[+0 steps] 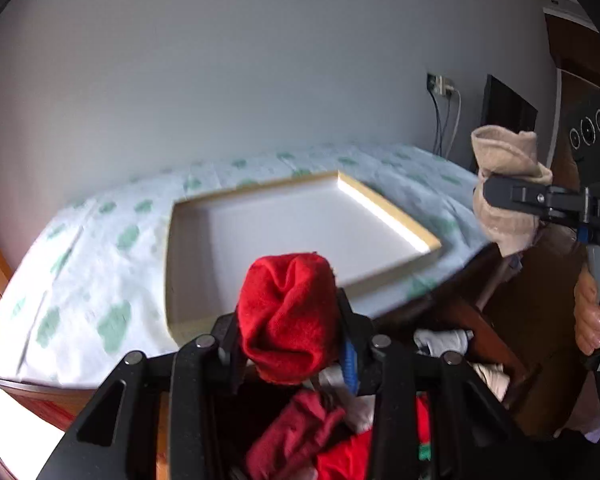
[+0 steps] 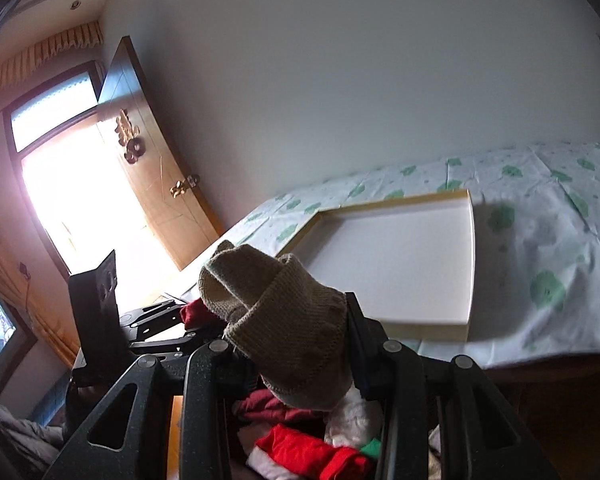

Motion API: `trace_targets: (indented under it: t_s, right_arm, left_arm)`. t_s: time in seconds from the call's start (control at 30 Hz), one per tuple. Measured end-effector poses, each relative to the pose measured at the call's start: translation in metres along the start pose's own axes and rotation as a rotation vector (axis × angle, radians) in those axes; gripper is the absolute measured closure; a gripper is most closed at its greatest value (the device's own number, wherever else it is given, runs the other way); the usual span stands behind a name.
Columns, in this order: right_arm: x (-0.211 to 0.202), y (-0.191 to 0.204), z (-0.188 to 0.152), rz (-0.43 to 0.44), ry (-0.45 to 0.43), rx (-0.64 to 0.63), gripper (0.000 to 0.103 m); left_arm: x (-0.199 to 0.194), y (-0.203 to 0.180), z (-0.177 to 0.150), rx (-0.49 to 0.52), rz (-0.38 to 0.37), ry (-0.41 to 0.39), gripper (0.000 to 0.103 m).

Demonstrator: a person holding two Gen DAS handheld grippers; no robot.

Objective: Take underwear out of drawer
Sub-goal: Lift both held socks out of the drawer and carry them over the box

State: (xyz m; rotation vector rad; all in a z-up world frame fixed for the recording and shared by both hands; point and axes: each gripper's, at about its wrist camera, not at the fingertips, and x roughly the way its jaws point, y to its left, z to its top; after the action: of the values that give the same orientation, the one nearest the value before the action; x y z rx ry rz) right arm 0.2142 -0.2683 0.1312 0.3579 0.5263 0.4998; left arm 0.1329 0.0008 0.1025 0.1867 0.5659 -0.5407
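Grippers holding rolled garments above an open drawer.
Left wrist view: left gripper (image 1: 290, 320) is pinching a red bundle (image 1: 288, 316) over the drawer (image 1: 496, 344), before a white tray (image 1: 300, 232). Right wrist view: right gripper (image 2: 296, 344) is clamping a beige bundle (image 2: 284, 320).

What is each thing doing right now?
Red bundle: pinched in left gripper, lifted.
Beige bundle: pinched in right gripper, lifted.
Tray: empty, flat on bed.
Drawer: open, clothes inside.
Door: open.
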Motion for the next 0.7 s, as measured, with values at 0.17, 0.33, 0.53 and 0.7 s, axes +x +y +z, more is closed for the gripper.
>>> trace_targets:
  t_s: [0.17,0.33,0.53,0.7]
  right_arm:
    - [0.011,-0.007,0.04,0.006,-0.048,0.04,0.064]
    - [0.056,-0.023,0.079,-0.007,-0.014,0.141,0.064]
    - [0.127,-0.046,0.099,-0.062,0.079,0.252,0.064]
    - [0.186,-0.065,0.098,-0.134,0.164,0.303,0.064]
  left_arm:
    - [0.016,0.008,0.033,-0.007,0.054,-0.035,0.067]
    - [0.047,0.026,0.06,-0.037,0.108,0.005,0.067]
    - [0.091,0.045,0.081,-0.074,0.117,0.071,0.067]
    - [0.128,0.054,0.088,-0.084,0.111,0.135,0.067]
